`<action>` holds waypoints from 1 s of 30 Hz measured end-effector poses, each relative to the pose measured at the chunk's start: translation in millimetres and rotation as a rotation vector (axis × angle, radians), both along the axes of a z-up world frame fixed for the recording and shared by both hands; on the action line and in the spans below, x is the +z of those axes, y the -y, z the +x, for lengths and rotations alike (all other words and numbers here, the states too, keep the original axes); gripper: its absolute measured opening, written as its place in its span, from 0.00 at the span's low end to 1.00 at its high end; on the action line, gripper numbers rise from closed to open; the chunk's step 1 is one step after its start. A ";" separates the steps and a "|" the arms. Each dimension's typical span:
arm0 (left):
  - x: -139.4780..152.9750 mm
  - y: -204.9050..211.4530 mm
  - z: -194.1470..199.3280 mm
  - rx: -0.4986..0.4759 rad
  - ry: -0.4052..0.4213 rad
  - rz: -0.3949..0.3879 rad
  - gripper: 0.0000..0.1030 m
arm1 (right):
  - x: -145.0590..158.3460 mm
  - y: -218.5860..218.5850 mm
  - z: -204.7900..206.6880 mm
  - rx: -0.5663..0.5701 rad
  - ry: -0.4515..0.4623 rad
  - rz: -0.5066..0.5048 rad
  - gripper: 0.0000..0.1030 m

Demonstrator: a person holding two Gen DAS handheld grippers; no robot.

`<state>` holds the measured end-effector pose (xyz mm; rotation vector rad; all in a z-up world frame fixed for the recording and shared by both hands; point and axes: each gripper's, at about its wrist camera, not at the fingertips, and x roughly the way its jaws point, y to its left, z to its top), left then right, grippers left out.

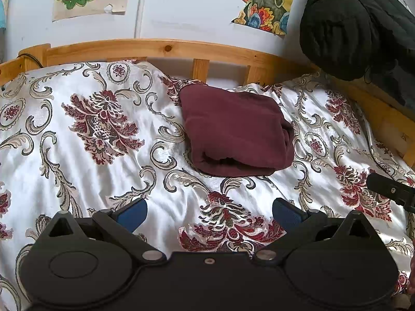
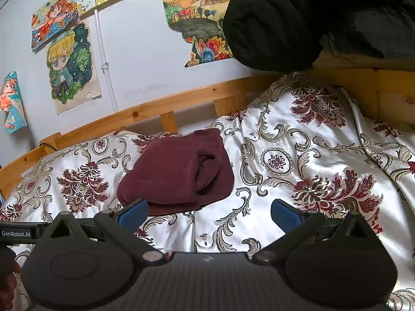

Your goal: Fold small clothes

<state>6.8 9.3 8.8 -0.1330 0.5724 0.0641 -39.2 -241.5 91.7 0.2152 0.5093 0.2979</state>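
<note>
The left tool (image 1: 209,213) is standing wide apart, its blue pads (image 1: 133,213) gripping nothing and hovering over the patterned bedspread (image 1: 77,181). The right tool (image 2: 209,213) is likewise spread wide and carrying nothing; its left pad (image 2: 135,213) is showing just in front of the near edge of the garment, and contact cannot be determined.

The maroon garment (image 1: 233,132) is lying folded into a compact bundle on the bedspread, at 12 o'clock from the left tool and at roughly 11 o'clock from the right tool (image 2: 179,171). Its open layered edge is facing the left tool.

In the left wrist view, part of the right tool's body is showing at 3 o'clock. A wooden bed rail (image 1: 166,49) is running behind the garment at 12 o'clock. A dark padded garment (image 1: 345,31) is hanging at 2 o'clock. Coloured drawings (image 2: 70,67) are hanging on the wall beyond the rail.
</note>
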 end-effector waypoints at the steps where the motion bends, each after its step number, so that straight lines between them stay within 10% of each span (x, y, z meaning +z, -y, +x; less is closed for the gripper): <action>1: -0.2 -0.1 -0.2 0.000 0.000 -0.001 0.99 | 0.0 0.1 0.0 0.000 0.000 0.000 1.00; 9: -0.8 1.7 1.0 0.011 -0.016 0.017 0.99 | -0.3 0.7 0.3 0.000 -0.002 0.001 1.00; 17: 0.2 13.0 1.6 0.070 -0.051 0.193 0.99 | -1.6 0.4 0.7 0.000 -0.008 0.001 1.00; 30: 0.4 7.5 2.6 0.095 -0.060 0.168 0.99 | -5.6 -2.3 2.4 -0.006 -0.043 0.006 1.00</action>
